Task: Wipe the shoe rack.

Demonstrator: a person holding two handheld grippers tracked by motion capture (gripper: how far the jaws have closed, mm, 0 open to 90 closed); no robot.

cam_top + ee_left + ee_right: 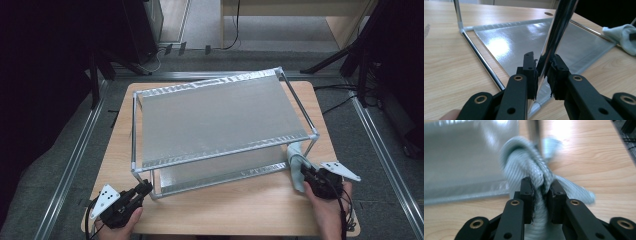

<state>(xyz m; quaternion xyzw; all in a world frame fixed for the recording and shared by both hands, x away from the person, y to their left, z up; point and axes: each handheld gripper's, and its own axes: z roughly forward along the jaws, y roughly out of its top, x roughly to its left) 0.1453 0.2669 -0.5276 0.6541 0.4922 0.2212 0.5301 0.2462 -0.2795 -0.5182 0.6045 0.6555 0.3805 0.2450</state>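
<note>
My left claw (541, 72) is clamped narrow on a chrome post (559, 30) of the two-tier metal rack (220, 120), at the rack's near corner, about seven o'clock on the table (240, 210). In the left gripper view the post rises between the pads, with the silvery lower shelf (524, 42) spreading beyond toward twelve o'clock. My right claw (540, 188) is pinched tight on a bunched pale blue-grey cloth (529, 160), which sits at about four o'clock on the table, just beside the rack's other near corner. In the right gripper view the cloth is blurred.
</note>
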